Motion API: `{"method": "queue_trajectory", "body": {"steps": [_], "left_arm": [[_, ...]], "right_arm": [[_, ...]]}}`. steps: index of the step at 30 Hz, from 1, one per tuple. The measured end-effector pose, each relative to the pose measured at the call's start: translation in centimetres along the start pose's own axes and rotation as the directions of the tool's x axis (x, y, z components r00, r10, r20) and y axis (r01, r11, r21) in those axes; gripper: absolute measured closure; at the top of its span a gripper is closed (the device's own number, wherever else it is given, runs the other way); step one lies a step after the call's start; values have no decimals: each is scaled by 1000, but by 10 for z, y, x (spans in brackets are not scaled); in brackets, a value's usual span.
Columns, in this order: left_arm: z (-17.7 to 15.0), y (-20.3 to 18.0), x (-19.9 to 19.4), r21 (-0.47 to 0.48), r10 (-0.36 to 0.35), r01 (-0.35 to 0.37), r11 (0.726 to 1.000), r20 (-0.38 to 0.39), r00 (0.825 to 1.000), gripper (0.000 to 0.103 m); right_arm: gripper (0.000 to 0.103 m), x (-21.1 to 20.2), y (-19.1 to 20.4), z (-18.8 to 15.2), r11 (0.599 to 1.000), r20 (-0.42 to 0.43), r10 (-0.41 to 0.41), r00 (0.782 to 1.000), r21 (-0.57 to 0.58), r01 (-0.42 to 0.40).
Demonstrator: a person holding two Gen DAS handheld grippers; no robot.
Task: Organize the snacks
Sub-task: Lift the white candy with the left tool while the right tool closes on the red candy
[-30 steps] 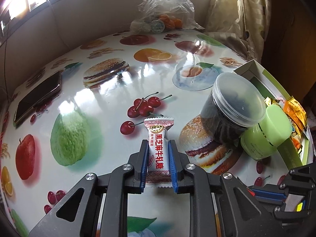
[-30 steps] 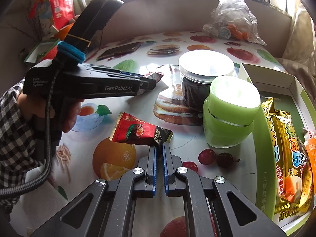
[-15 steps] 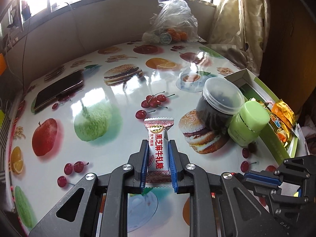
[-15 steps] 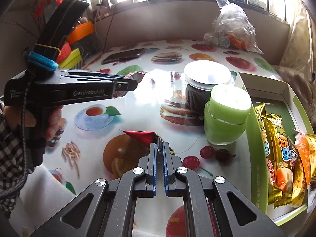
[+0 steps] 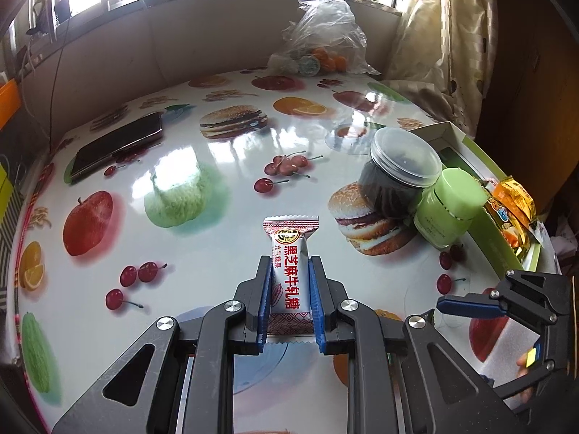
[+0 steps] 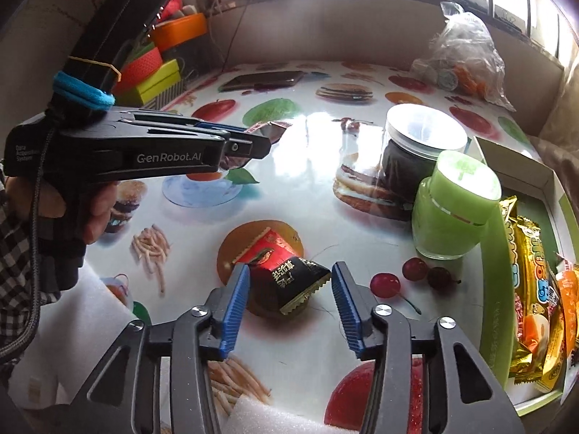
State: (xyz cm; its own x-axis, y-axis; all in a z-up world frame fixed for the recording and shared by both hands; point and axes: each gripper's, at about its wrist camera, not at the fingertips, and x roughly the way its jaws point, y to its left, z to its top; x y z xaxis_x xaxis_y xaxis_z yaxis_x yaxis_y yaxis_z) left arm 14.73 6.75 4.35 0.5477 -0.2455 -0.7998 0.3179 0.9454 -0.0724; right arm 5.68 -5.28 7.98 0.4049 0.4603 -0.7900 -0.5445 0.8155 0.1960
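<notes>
The left gripper (image 5: 289,300), a black two-finger tool with blue ribbed pads, points steeply down with its jaws clamped on a white sweet wrapper with red lettering (image 5: 288,275), which juts toward twelve o'clock. In the right wrist view a bare hand (image 6: 92,209) under a checked sleeve (image 6: 14,246) grips its handle at nine o'clock. The right gripper (image 6: 289,300), of the same build, also tilts down; its jaws are opening, and a red and black sweet wrapper (image 6: 286,275) lies between the pads, free of both.
</notes>
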Motion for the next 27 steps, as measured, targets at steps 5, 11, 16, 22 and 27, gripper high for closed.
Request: {"method": "queue_trajectory", "body": {"steps": [5, 11, 16, 22, 27], "left_arm": [[-3, 3, 0, -13, -4, 4, 1000, -1, 1000, 83], [-5, 10, 1, -35, -6, 6, 999, -4, 1000, 83], [-6, 9, -1, -29, -6, 6, 1000, -3, 1000, 83], [-6, 2, -9, -20, -5, 5, 1000, 12, 1000, 83], [-5, -6, -24, -13, 9, -9, 1000, 37, 999, 83]], "right_arm": [[47, 17, 3, 8, 998, -22, -5, 1000, -59, 4], [46, 24, 3, 11, 998, -39, -24, 999, -62, 21], [66, 20, 3, 7, 998, -23, -36, 999, -44, 35], [77, 15, 3, 4, 999, -14, -39, 999, -25, 38], [78, 0, 2, 1, 999, 23, -44, 999, -6, 44]]}}
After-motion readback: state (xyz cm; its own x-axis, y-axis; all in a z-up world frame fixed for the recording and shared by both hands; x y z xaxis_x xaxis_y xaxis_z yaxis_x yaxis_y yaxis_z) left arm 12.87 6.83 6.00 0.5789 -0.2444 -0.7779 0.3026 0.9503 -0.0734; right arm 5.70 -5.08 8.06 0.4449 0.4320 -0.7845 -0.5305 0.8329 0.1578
